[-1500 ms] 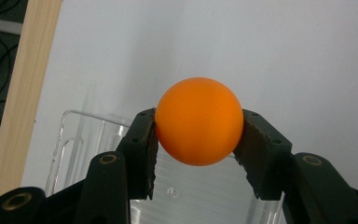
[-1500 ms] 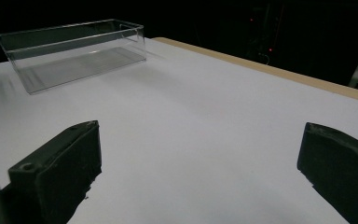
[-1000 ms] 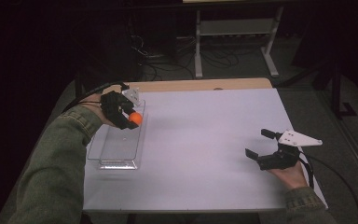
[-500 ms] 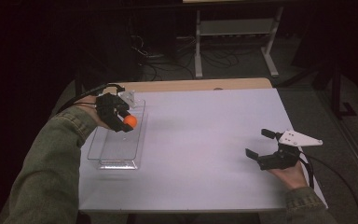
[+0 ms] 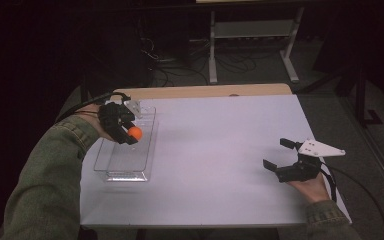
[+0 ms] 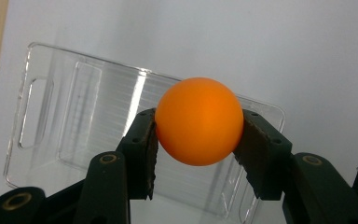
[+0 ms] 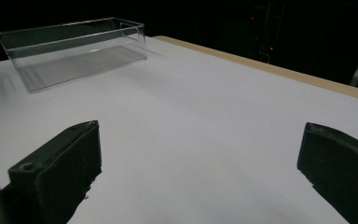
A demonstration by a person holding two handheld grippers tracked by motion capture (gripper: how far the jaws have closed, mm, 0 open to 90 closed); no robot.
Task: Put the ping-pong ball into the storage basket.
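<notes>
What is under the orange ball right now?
The clear bin lies under the ball, which the left gripper holds above it. The bin looks empty; the part behind the ball and jaws is covered.

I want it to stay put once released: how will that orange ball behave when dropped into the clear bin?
The orange ball is smooth and round, so it will probably roll. It looks light, likely bouncing. The clear bin has walls that should contain it.

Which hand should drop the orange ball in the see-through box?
The left one. The left gripper already squeezes the orange ball right above the clear plastic bin. The right gripper sits open, holding nothing, far across the white table.
</notes>
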